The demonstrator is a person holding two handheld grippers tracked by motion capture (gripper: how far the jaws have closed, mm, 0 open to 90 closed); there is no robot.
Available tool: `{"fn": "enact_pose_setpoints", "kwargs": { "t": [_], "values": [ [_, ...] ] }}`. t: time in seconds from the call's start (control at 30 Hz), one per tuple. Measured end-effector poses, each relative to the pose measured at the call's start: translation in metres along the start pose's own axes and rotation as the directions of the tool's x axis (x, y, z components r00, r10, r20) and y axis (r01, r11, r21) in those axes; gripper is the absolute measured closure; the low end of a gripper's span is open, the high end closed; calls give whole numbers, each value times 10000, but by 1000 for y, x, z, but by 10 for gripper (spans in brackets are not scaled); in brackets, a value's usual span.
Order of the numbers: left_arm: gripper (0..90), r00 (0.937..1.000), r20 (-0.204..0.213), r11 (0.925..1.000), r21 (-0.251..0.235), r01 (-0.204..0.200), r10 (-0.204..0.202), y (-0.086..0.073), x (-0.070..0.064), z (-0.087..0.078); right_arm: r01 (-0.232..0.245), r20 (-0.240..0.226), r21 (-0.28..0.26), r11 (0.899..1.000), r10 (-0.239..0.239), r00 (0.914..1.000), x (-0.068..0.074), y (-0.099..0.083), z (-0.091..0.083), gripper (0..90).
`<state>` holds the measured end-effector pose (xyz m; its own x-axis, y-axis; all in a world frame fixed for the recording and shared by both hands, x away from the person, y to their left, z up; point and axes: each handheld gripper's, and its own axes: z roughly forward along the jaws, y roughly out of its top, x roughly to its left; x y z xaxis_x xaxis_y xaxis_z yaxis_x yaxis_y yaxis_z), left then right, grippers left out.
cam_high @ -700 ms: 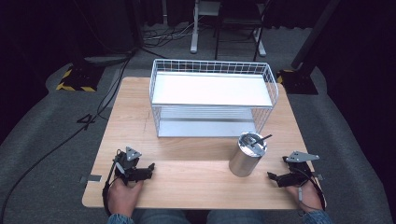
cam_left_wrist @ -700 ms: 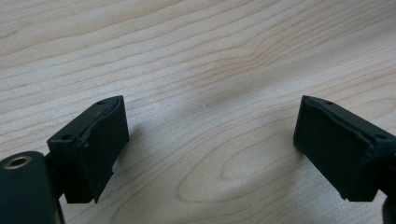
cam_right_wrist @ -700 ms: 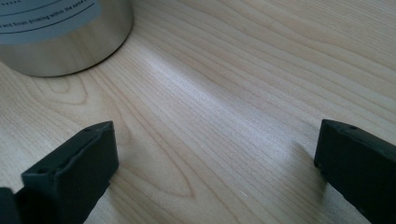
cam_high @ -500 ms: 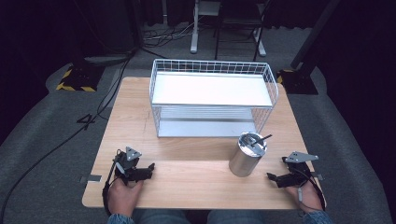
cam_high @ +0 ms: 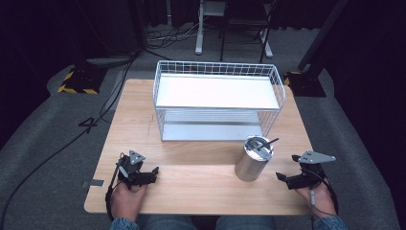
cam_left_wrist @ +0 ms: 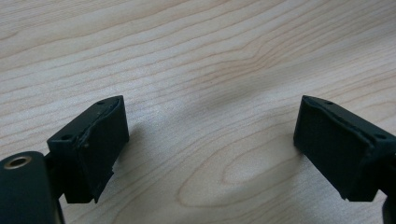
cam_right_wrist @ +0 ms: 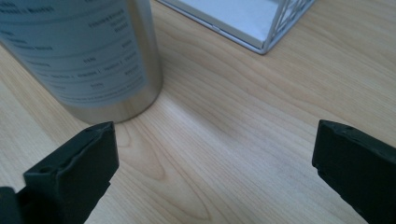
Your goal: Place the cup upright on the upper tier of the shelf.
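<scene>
**Operator:** Currently, where does each tool sit?

**Inspector:** Both rest low at the near edge of the wooden table (cam_high: 201, 163). The left gripper (cam_high: 152, 172) is held in the person's left hand (cam_high: 127, 199) at the near-left corner, pointing toward the table's middle. The right gripper (cam_high: 282, 178) is held in the right hand (cam_high: 317, 195) at the near-right corner, pointing left.

**Operator:** Jaw condition?

**Inspector:** Left gripper (cam_left_wrist: 210, 126): jaws spread wide, with bare wood grain between them. Right gripper (cam_right_wrist: 215, 154): jaws likewise spread wide, gripping nothing.

**Operator:** Location of the metal can?

**Inspector:** The metal can (cam_high: 253, 158) stands upright on the table, right of centre, just beside the right gripper's tips and apart from them. A dark thin stick (cam_high: 266, 143) leans out of its open top. In the right gripper view, the can (cam_right_wrist: 93, 56) stands beyond the left-hand jaw; its label carries printed text too blurred to read.

**Operator:** Other fixtures?

**Inspector:** A white wire rack (cam_high: 218, 100) with two shelves stands at the table's far half, directly behind the can. Its corner (cam_right_wrist: 271, 28) appears in the right gripper view. Cables (cam_high: 57, 148) trail across the grey floor at left.
</scene>
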<state>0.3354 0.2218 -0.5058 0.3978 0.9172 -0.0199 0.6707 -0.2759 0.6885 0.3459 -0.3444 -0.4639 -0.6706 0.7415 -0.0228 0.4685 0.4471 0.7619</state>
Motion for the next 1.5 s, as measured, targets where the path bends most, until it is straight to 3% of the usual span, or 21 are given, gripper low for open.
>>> {"fn": "enact_pose_setpoints", "kwargs": {
  "t": [0.37, 0.5, 0.73, 0.9, 1.5],
  "values": [
    [107, 10000, 1, 10000, 0, 1, -1, 0, 0, 0, 156, -5, -309, 9994, -157, 9999, 6, 9, -3, 8],
    [107, 10000, 0, 10000, 1, -2, 2, 0, 0, 0, 172, 63, -28, 9998, -172, 9998, 5, 3, 3, 11],
    [107, 10000, -6, 10000, -6, 1, -1, 0, 0, 0, -445, 308, 515, 9977, 430, 9986, -6, -24, 22, 13],
    [109, 10000, -6, 10000, -5, 4, -4, 0, 0, 0, -630, 376, 684, 9957, 605, 9975, -8, -32, 28, 17],
    [113, 10000, -5, 10000, -29, 29, -29, -1, -1, 0, -566, 386, 763, 9955, 538, 9978, -6, -31, 30, 2]
  ]
}}
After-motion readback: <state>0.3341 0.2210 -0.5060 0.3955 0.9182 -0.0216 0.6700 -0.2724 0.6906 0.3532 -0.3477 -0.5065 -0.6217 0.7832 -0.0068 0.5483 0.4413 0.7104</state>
